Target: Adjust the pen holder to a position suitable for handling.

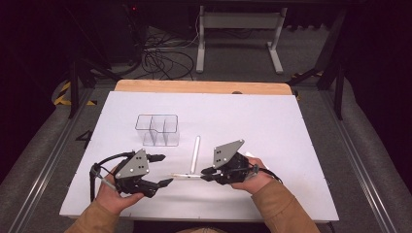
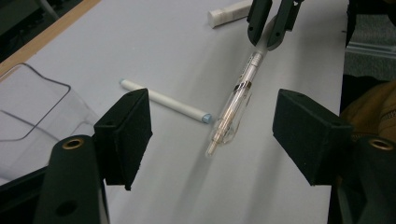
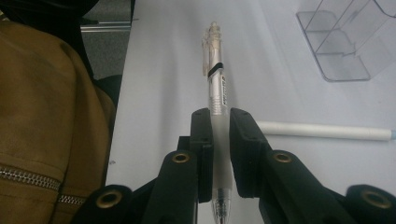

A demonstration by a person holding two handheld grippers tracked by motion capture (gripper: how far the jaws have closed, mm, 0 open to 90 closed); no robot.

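I log right gripper (image 1: 206, 172) lower centre, jaws pinching clear pen (image 1: 187, 175) level over the white table (image 1: 272, 126), left gripper (image 1: 163, 170) lower left, jaws spread, dark room behind.

Clear plastic click pen (image 3: 216, 88): grip section hidden between the black jaws of the right gripper (image 3: 218, 135), tip cut off at the bottom edge. Clear three-compartment plastic organiser (image 2: 32, 112): cropped by the left edge in the left gripper view. Short white cylinder (image 2: 229, 12): far end cut off behind the jaws, identity unclear.
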